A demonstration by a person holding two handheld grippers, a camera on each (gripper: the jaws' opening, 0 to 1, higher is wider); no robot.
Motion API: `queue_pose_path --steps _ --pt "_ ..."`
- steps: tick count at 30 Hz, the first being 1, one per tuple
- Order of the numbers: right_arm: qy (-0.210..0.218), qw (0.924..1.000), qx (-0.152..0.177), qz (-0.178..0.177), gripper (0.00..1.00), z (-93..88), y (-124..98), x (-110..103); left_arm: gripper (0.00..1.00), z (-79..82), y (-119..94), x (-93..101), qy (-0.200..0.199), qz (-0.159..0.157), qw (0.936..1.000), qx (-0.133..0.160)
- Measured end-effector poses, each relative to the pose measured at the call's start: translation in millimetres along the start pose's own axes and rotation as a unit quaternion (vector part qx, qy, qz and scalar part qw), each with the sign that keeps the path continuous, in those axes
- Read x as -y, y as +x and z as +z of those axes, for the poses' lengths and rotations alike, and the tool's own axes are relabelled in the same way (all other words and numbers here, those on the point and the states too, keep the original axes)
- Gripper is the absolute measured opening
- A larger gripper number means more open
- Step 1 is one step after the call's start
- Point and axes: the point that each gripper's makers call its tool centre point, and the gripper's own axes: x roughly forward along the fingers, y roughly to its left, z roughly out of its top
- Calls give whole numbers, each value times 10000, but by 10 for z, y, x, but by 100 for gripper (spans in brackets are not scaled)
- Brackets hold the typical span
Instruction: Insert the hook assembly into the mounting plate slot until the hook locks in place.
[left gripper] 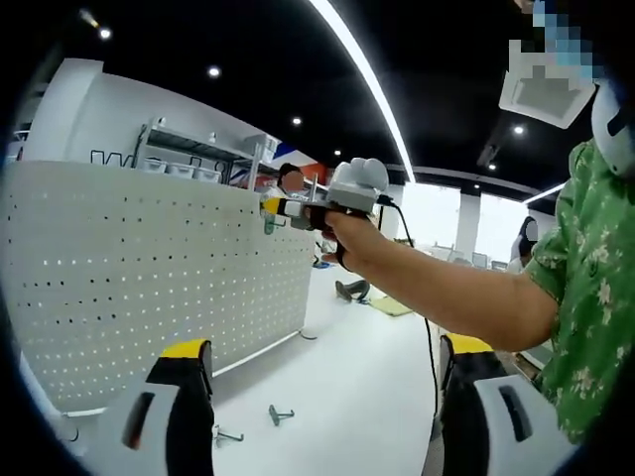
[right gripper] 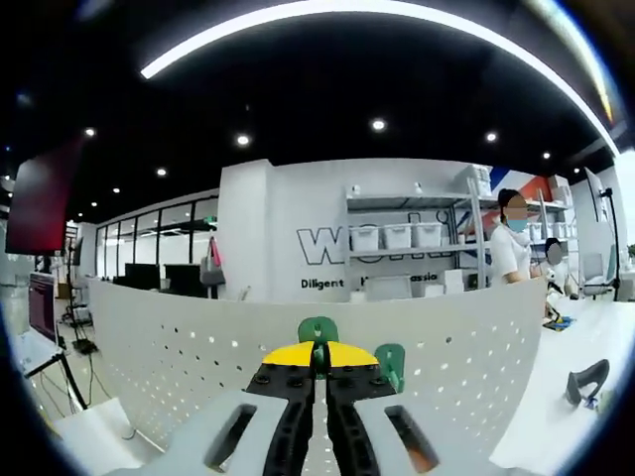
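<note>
Right claw — arm outstretched — at pegboard top edge

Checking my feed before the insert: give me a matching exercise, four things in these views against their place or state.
1. white perforated pegboard
2. green plastic hook
3. small loose metal hooks
4. left gripper

a. lying on the white tabletop
b. jaws apart, empty
c. standing upright
d. clamped in the right gripper

Pairs: 1-c, 2-d, 3-a, 4-b.

black ceiling, strip light, shelving
</note>
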Motion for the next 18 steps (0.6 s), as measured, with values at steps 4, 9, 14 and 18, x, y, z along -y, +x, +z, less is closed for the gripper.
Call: queue_pose_path --steps 4,9,14,18 --pt "43 10000 -37 -13 1 -47 49 11 97 9 1 -18 17 6 10000 19" --pt "96 9999 -17 -54 1 -55 85 31 97 14 -6 -46 9 28 10000 25" --pt "165 9999 -5 -47 1 -66 130 30 97 7 -14 -70 -15 42 10000 29" --pt "212 9997 8 -75 1 -67 153 42 97 7 -22 -92 -15 59 10000 38"
